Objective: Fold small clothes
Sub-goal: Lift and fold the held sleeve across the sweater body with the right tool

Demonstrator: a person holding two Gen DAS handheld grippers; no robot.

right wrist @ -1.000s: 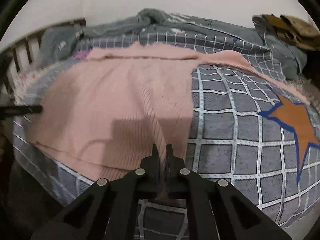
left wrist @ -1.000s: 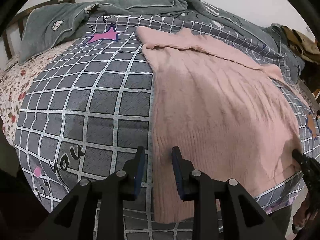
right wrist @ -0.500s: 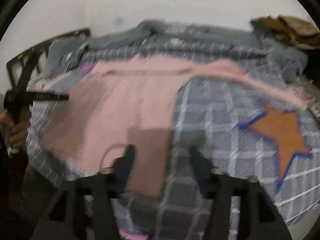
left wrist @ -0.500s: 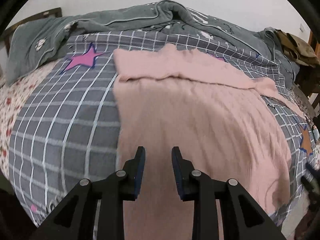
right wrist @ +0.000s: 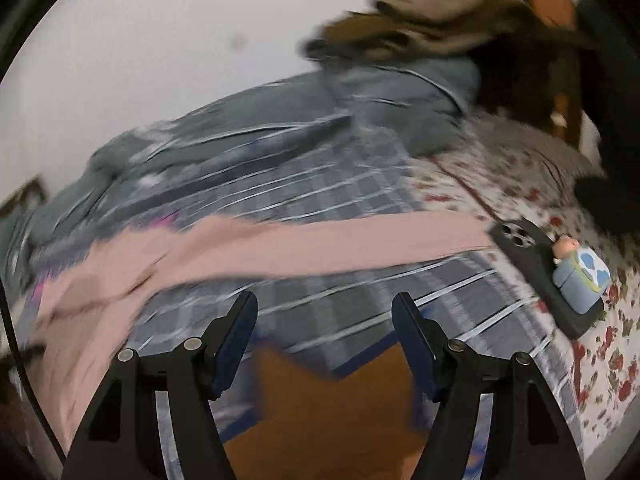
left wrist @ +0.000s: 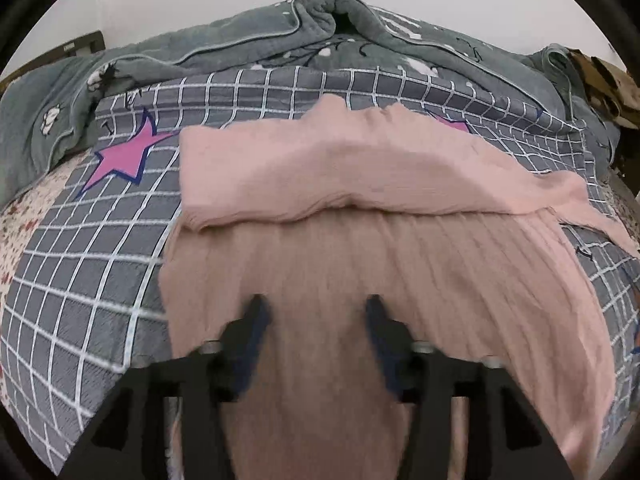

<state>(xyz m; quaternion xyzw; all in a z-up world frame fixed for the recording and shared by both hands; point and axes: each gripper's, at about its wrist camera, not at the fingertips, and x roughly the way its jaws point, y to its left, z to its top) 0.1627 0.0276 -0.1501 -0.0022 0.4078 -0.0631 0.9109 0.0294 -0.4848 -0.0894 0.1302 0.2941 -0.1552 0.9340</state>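
A pink knit sweater (left wrist: 360, 264) lies flat on the grey checked bedspread (left wrist: 84, 272), with one sleeve folded across its upper part (left wrist: 320, 176). My left gripper (left wrist: 314, 312) is open and empty, just above the sweater's body. In the right wrist view the sweater (right wrist: 104, 280) lies at the left and its other sleeve (right wrist: 340, 240) stretches out to the right. My right gripper (right wrist: 326, 316) is open and empty above the bedspread (right wrist: 320, 292), near an orange star print (right wrist: 332, 412), short of the sleeve.
A rumpled grey blanket (left wrist: 280, 36) lies along the far side of the bed. A dark phone (right wrist: 548, 276) with a small blue figure case (right wrist: 580, 276) on it rests on the floral sheet (right wrist: 600, 360) at the right. Brown clothes (right wrist: 420, 20) are piled at the back right.
My right gripper let go of the sweater's hem, opened wide and swung right toward the outstretched sleeve. My left gripper opened wider and moved forward over the sweater's body.
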